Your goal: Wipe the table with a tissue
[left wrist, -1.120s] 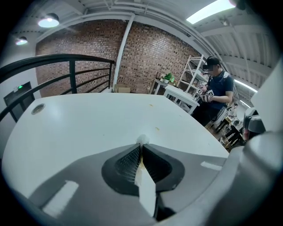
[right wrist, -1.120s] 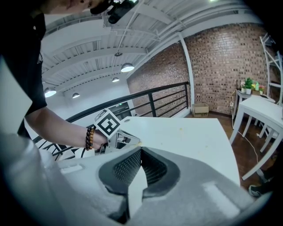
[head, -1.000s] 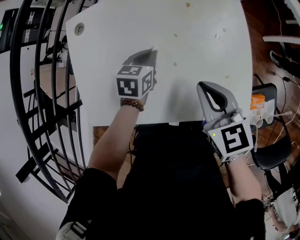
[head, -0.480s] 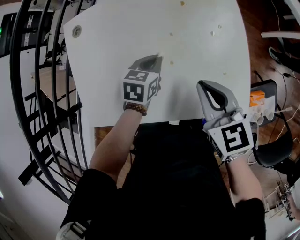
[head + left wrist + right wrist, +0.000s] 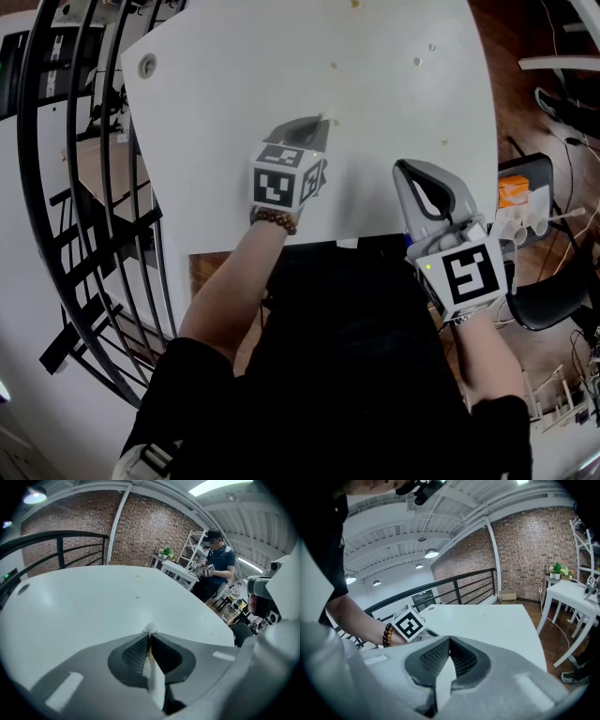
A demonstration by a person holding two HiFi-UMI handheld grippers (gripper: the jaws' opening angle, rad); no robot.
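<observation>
I count one table (image 5: 234,94), one tissue (image 5: 151,629), two grippers, left gripper (image 5: 319,120) and right gripper (image 5: 401,170), and about six specks (image 5: 333,66).

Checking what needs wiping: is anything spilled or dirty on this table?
Yes. Small brownish specks dot the white table, scattered ahead of the left gripper, whose jaws are shut on a tissue. They look like crumbs or dried drops. Nothing else looks askew or damaged.
</observation>
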